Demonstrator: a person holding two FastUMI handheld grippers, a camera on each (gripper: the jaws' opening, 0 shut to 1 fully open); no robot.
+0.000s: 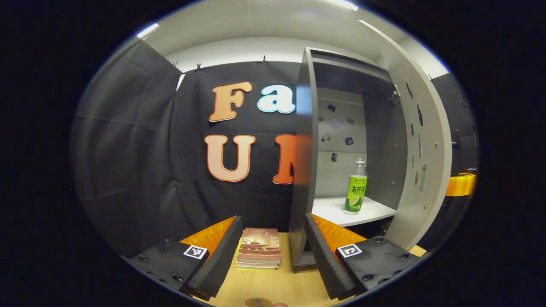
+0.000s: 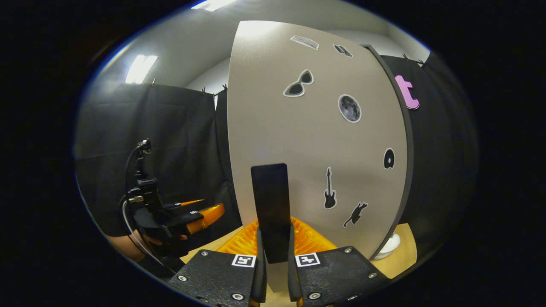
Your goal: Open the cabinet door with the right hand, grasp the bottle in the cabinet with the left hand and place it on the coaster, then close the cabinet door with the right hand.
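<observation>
On the cabinet shelf the bottle [image 1: 355,187] stands upright, door [image 2: 315,140] swung open; right gripper [image 2: 275,273] clamps its handle [image 2: 271,211]. Left gripper [image 1: 271,256], jaws spread, should approach level and close mid-body

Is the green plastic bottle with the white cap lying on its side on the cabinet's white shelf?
No, the green plastic bottle stands upright on the white shelf inside the open grey cabinet, cap at the top.

A staged recording booth, not a lived-in home: black cloth [image 1: 128,149] clipped up as walls under ceiling strip lights [image 2: 138,68], with a lone sticker-decorated cabinet [image 1: 422,140] on a wooden desk [image 1: 264,285].
</observation>
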